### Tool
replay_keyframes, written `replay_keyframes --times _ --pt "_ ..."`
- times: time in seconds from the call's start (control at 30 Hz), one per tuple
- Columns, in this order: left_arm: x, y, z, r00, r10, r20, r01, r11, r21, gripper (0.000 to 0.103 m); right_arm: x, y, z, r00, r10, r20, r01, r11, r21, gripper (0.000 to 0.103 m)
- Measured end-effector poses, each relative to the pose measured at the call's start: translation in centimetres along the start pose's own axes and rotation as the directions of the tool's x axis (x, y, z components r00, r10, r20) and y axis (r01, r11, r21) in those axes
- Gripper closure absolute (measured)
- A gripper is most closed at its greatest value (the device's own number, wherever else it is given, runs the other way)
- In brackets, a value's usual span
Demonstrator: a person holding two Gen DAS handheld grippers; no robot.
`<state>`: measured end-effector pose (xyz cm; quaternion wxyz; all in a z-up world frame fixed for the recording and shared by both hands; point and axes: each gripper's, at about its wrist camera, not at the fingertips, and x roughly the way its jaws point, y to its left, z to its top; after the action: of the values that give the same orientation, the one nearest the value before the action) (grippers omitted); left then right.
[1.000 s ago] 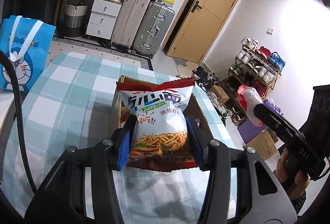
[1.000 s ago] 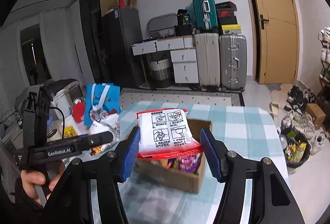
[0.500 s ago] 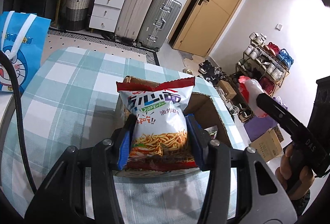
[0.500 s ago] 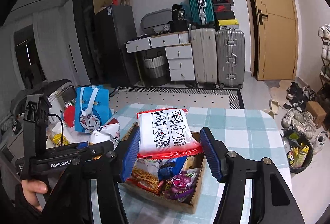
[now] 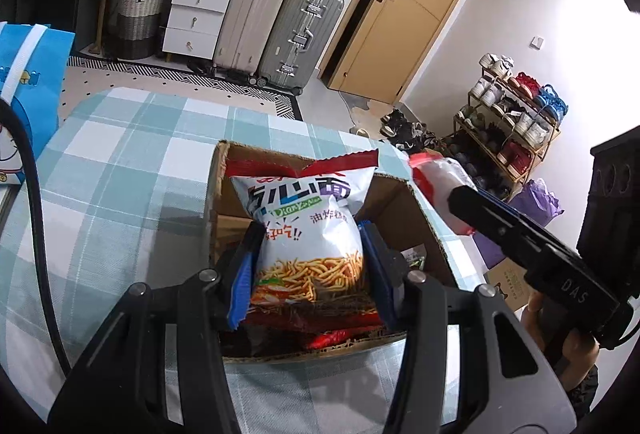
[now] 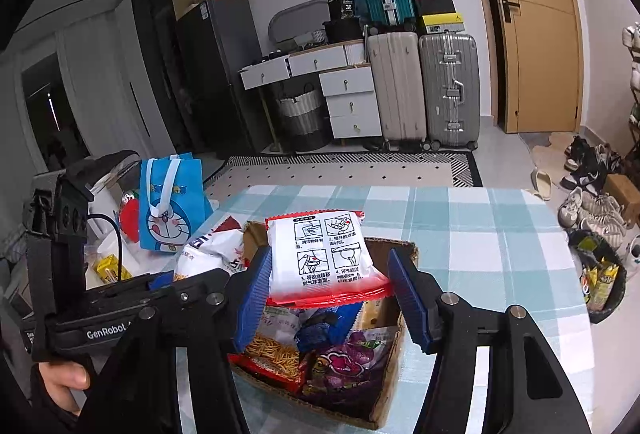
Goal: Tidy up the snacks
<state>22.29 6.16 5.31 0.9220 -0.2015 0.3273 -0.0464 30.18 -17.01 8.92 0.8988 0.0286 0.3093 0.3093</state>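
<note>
My left gripper (image 5: 311,230) is shut on a white noodle snack bag (image 5: 308,234) with a red top, held upright over the near part of an open cardboard box (image 5: 216,194). My right gripper (image 6: 329,254) is shut on a white packet with red edges (image 6: 320,258), held above the same box (image 6: 380,414). Several snack bags (image 6: 340,354) lie inside the box. In the left wrist view the right gripper's packet (image 5: 440,174) hangs over the box's right flap. In the right wrist view the noodle bag (image 6: 208,254) shows at the box's left side.
The box sits on a table with a teal checked cloth (image 5: 120,174). A blue cartoon bag (image 6: 168,202) and clutter stand off the table's left side. Suitcases (image 6: 448,90), white drawers and a door line the far wall. Shoes and a bin (image 6: 600,282) are to the right.
Both grippers have moved forward and down over the box with their packets still held. The inside of the box with its snacks has come into view.
</note>
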Motion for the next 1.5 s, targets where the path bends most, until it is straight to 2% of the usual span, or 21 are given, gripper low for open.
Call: replay_keyframes --times 0.17,0.43,0.6,0.93,1.03,1.07,1.13,1.17,1.2,1.33,1.37,1.4,1.5 --pt "1.3 0.0 -0.6 1.000 0.004 -0.019 -0.004 1.000 0.005 0.057 1.3 -0.5 -0.4 1.000 0.003 -0.018 -0.003 1.000 0.009 0.043" --pt "2.8 -0.3 -1.3 0.996 0.078 -0.035 -0.076 0.995 0.066 0.057 3.4 -1.2 -1.0 0.999 -0.007 -0.048 0.008 1.000 0.016 0.043" --pt "3.2 -0.6 -1.4 0.995 0.091 -0.037 -0.088 0.992 0.089 0.057 4.8 -1.5 -1.4 0.997 -0.018 -0.069 0.018 1.000 0.004 0.043" --pt "3.7 -1.2 -1.6 0.988 0.143 -0.052 -0.134 0.979 0.156 0.056 5.5 -1.8 -1.8 0.996 -0.030 -0.081 0.030 1.000 -0.007 0.043" --pt "3.4 -1.6 -1.7 0.986 0.156 -0.056 -0.145 0.974 0.175 0.048 4.5 -1.7 -1.7 0.998 -0.018 -0.057 0.017 1.000 -0.020 0.039" --pt "3.1 -1.6 -1.7 0.987 0.151 -0.056 -0.139 0.975 0.173 0.042 4.0 -1.6 -1.7 0.999 -0.023 -0.039 0.022 0.999 -0.028 0.038" --pt "2.3 -1.6 -1.8 0.990 0.130 -0.051 -0.120 0.979 0.166 0.036 3.0 -1.6 -1.8 1.000 -0.017 -0.025 0.016 0.999 -0.032 0.026" --pt "1.7 -1.6 -1.9 0.991 0.125 -0.050 -0.116 0.980 0.159 0.027 2.6 -1.5 -1.8 1.000 -0.015 -0.022 0.014 0.999 -0.033 0.023" --pt "1.2 -1.6 -2.0 0.992 0.120 -0.046 -0.112 0.981 0.156 0.022 2.1 -1.5 -2.0 1.000 -0.015 -0.019 0.015 0.999 -0.035 0.018" --pt "-1.4 -2.0 -2.7 0.994 0.110 -0.019 -0.106 0.980 0.166 0.017 -0.2 -1.2 -3.0 1.000 -0.006 -0.012 0.005 0.998 -0.060 0.002" --pt "-2.3 -2.1 -3.1 0.994 0.111 -0.008 -0.108 0.979 0.172 0.013 -0.9 -1.2 -3.4 1.000 0.002 -0.005 -0.002 0.998 -0.064 0.001" --pt "-3.2 -2.1 -3.4 0.994 0.111 0.001 -0.109 0.978 0.176 0.003 -1.6 -1.0 -3.7 1.000 0.010 0.005 -0.009 0.997 -0.070 0.001" --pt "-5.4 -2.5 -4.4 0.993 0.107 0.049 -0.114 0.976 0.185 0.001 -3.5 -0.5 -5.0 0.999 0.021 0.028 -0.018 0.995 -0.096 0.001"
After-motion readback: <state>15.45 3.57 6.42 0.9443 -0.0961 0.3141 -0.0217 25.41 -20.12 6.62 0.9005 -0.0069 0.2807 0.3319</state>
